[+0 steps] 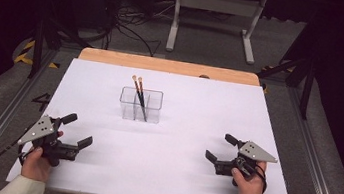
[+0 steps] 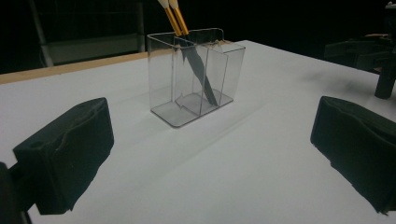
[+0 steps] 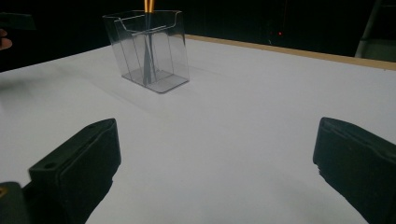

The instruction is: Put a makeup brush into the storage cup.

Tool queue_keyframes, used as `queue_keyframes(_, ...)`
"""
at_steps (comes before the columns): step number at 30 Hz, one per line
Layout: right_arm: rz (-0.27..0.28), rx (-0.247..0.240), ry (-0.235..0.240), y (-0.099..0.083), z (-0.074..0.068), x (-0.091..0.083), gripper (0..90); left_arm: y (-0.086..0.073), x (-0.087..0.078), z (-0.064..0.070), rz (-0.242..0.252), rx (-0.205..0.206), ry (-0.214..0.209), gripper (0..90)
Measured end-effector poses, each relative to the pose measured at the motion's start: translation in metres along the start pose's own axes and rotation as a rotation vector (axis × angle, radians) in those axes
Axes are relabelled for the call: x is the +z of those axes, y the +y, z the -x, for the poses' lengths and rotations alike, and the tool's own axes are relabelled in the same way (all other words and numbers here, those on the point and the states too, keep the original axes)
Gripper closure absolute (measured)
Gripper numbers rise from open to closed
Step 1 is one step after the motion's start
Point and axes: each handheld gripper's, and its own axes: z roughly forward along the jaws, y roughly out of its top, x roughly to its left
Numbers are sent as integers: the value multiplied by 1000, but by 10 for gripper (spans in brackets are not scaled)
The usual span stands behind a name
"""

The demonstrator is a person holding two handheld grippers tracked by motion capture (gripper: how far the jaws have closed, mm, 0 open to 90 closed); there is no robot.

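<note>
A clear plastic holder [image 1: 140,105] [image 2: 196,79] [image 3: 149,51] with inner dividers stands in the middle of the white table [image 1: 164,141]. Two brushes [image 1: 139,92] [image 2: 182,32] [image 3: 149,28] with gold ferrules and dark handles lean inside it, tips up and to the left. My left gripper [image 1: 79,130] [image 2: 210,163] rests open near the front left, jaws wide apart with nothing between them. My right gripper [image 1: 219,147] [image 3: 215,168] rests open near the front right, also holding nothing. Both stand well short of the holder.
A wooden strip [image 1: 169,66] edges the table's far side. Behind it stand a white frame [image 1: 216,12] and floor cables [image 1: 129,26]. Metal rails [image 1: 0,120] run along both sides. White tabletop stretches between the grippers and the holder.
</note>
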Motion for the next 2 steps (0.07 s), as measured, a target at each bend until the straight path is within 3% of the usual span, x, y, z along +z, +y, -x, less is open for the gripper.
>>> queue_keyframes(2, 4, 3, 6, 0, 0, -1, 14, 0, 0, 0, 0, 1, -1, 0)
